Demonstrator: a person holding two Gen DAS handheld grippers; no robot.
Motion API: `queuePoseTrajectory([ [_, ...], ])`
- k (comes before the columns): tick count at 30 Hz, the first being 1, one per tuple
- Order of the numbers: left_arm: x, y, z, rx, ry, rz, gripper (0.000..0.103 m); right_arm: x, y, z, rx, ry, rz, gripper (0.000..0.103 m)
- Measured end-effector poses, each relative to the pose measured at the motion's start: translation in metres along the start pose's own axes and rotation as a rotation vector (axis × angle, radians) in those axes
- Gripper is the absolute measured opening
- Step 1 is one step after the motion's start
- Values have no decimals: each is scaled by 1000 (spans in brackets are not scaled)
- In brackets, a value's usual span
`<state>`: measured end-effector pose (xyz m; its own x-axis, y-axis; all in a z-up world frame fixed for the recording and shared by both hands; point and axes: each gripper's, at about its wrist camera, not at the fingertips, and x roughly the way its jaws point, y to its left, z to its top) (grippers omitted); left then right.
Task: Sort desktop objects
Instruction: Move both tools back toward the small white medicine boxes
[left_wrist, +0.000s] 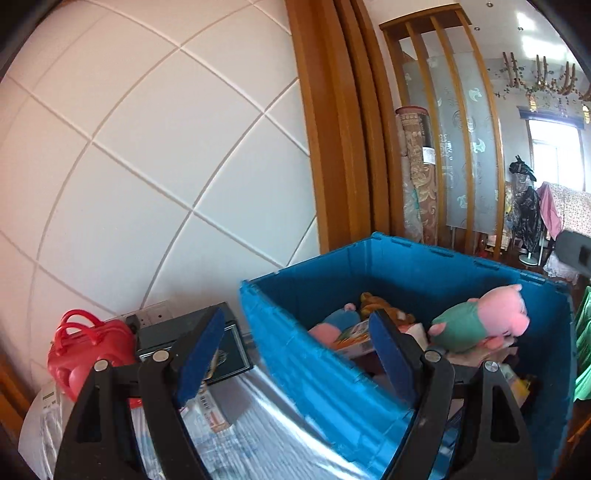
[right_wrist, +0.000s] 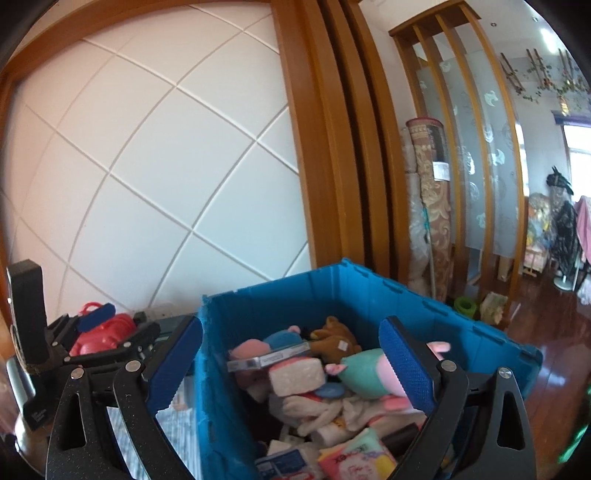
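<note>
An open blue crate (left_wrist: 317, 362) (right_wrist: 351, 295) is piled with soft toys and packets. A pink pig plush in a green shirt (left_wrist: 476, 321) (right_wrist: 364, 373) lies on top, with a brown bear (right_wrist: 336, 338) behind it. Also in the pile are a pale sponge block (right_wrist: 295, 376) and a flat boxed item (right_wrist: 269, 360). My left gripper (left_wrist: 297, 321) (right_wrist: 118, 325) stands open and empty at the crate's left wall. Above the pile my right gripper (right_wrist: 291, 325) is spread wide, and nothing is between its blue pads.
A red toy handbag (left_wrist: 92, 343) (right_wrist: 107, 332) and a dark box (left_wrist: 225, 347) sit left of the crate by the white panelled wall. Packets lie on a silver table cover (left_wrist: 266, 424). Wooden door frames, rolled carpets (right_wrist: 436, 206) and a wood floor are on the right.
</note>
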<state>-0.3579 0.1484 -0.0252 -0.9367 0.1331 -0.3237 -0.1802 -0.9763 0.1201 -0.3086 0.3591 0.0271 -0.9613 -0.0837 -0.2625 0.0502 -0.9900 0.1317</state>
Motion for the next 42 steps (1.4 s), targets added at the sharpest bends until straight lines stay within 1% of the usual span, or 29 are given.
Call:
queuePoseTrajectory([
  [1,-2,14,-10,-4,18,26,80,-1,13,-1,-9,2,19,98],
  [6,-11,89,-62,-54,115,107,80,1,78,-13,-43,35,119,99],
  [10,-25,135,-96,-49,152,168,80,9,126,-31,-56,74,210,99],
  [12,-29,153,-109,-34,160,178,80,19,147,-44,-65,99,241,99],
  [15,-28,181,-132,-28,194,179,80,43,175,-65,-80,168,280,99],
  [17,-26,197,-149,-37,215,162,80,60,189,-77,-86,206,303,99],
  [21,-13,225,-184,-42,248,172,80,97,213,-100,-143,250,304,99],
  [24,7,239,-210,-72,282,129,80,134,225,-118,-165,310,315,99],
  [26,23,242,-226,-62,310,124,80,164,232,-133,-184,379,316,99],
  [27,31,244,-234,-55,321,123,80,178,236,-141,-192,400,321,99],
  [29,50,247,-250,-59,366,105,80,207,243,-157,-215,456,317,99],
  [31,71,249,-265,-63,410,73,80,238,250,-174,-224,504,334,98],
  [33,90,250,-277,-52,444,30,80,270,258,-190,-242,553,321,98],
  [37,130,248,-297,-12,497,-66,80,338,269,-222,-251,649,327,92],
  [38,140,248,-302,-7,512,-87,80,356,273,-231,-252,676,330,89],
  [40,159,249,-313,-6,553,-111,80,384,280,-245,-250,716,344,86],
  [41,166,249,-318,-9,569,-133,74,398,283,-252,-256,732,341,84],
  [42,172,249,-323,-8,580,-147,70,410,286,-258,-262,745,338,84],
])
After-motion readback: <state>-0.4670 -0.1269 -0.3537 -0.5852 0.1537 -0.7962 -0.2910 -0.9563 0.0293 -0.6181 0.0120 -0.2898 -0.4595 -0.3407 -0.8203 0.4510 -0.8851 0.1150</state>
